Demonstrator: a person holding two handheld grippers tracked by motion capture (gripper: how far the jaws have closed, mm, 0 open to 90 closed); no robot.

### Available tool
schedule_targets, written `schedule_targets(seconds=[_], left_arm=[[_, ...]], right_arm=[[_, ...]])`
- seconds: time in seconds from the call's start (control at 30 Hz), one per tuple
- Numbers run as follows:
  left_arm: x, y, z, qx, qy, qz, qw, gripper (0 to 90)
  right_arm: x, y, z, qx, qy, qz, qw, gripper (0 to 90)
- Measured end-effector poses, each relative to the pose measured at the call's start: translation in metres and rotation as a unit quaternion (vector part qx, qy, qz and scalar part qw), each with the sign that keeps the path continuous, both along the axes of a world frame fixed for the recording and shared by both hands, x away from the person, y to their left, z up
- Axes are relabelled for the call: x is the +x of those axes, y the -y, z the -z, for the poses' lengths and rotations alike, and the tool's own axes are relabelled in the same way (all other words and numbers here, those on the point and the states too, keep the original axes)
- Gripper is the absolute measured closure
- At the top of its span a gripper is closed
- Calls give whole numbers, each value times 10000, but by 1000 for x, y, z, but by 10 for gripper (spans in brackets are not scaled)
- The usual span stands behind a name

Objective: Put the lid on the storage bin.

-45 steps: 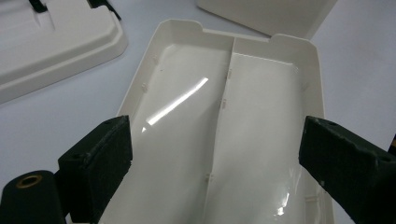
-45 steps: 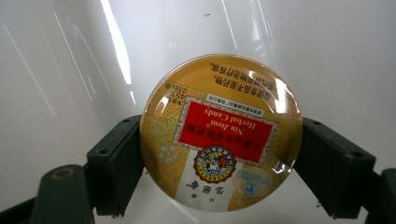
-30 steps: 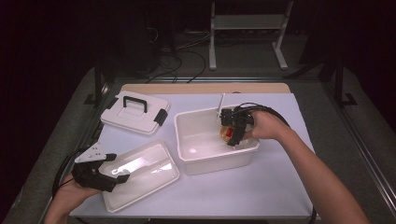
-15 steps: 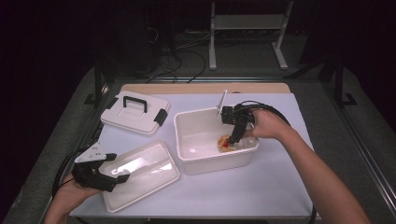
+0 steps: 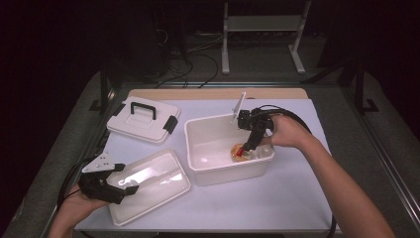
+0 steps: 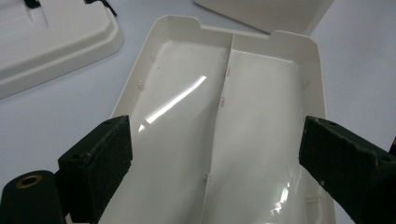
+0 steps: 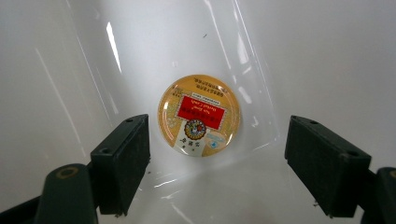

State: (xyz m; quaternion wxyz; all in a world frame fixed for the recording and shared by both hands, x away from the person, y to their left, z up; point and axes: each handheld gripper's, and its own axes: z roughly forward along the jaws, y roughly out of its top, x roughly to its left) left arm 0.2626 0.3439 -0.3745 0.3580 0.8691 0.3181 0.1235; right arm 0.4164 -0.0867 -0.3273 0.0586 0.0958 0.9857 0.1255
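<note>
Lower left of the high view: your left gripper (image 5: 115, 184) hovers at the near corner of the shallow tray (image 5: 163, 174), jaws spread wide, nothing between them. The tray, split by a ridge in the left gripper view, is empty.

Mid frame: the deep white bin (image 5: 208, 141). A second ago your right gripper (image 5: 246, 147) carried the round yellow tin up near the bin's rim; now it has dropped to the floor and let go. Its jaws stand apart, and the tin (image 7: 199, 115) lies flat in a clear bag between them, untouched. Looks like the drop-off is done.

Upper left: handled lid (image 5: 142, 119), off the bin, on the table (image 5: 277, 198).
</note>
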Motion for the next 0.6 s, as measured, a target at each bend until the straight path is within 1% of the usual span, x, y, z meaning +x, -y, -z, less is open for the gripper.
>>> schedule_targets(seconds=[0.17,0.33,0.6], left_arm=[[0,2,1,14,-20,13,10000,93],[1,4,1,27,-23,17,10000,94],[2,7,4,51,-56,31,10000,90]], right_arm=[[-4,10,-11,216,63,97,9997,225],[-9,23,-23,408,170,193,9988,228],[-18,39,-39,607,297,292,9973,231]])
